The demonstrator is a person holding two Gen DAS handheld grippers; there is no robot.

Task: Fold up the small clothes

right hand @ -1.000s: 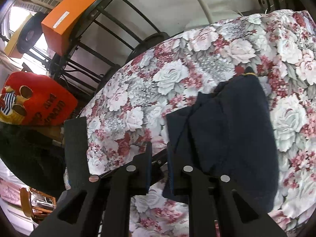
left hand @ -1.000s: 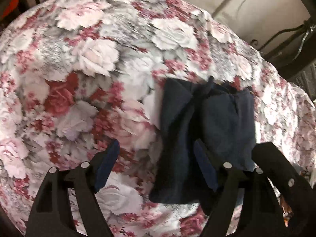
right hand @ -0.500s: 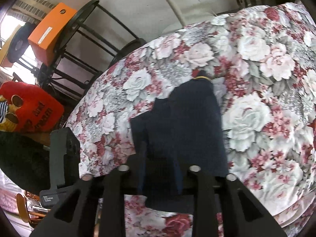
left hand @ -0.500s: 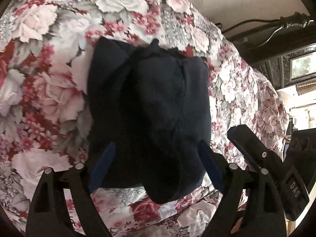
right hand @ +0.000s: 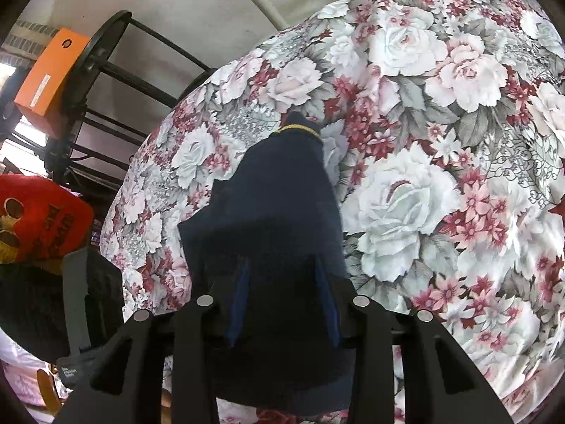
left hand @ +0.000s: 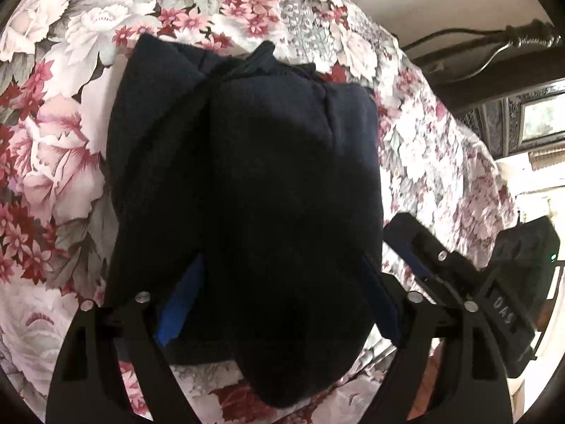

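Note:
A dark navy folded garment [left hand: 247,159] lies on the floral tablecloth [left hand: 60,183]. My left gripper [left hand: 282,258] hangs over its near end. The jaws stand wide and are closing, with the cloth between the blue pads [left hand: 178,304]. In the right wrist view the same garment [right hand: 282,194] has a thin yellow trim at its far tip. My right gripper [right hand: 281,265] straddles its near part. Its jaws are opening and the pads [right hand: 238,304] stand beside the cloth. The right gripper [left hand: 429,259] also shows at the right of the left wrist view.
The tablecloth [right hand: 441,148] falls away at the rounded table edge. Beyond the edge stand a black metal rack with an orange box [right hand: 46,81] and a red cushion [right hand: 39,219]. Dark wooden furniture [left hand: 494,81] and a cable lie past the far right edge.
Both grippers have come down and forward over the garment, which now fills more of each view. The right jaws, nearly shut a second ago, have widened around the cloth.

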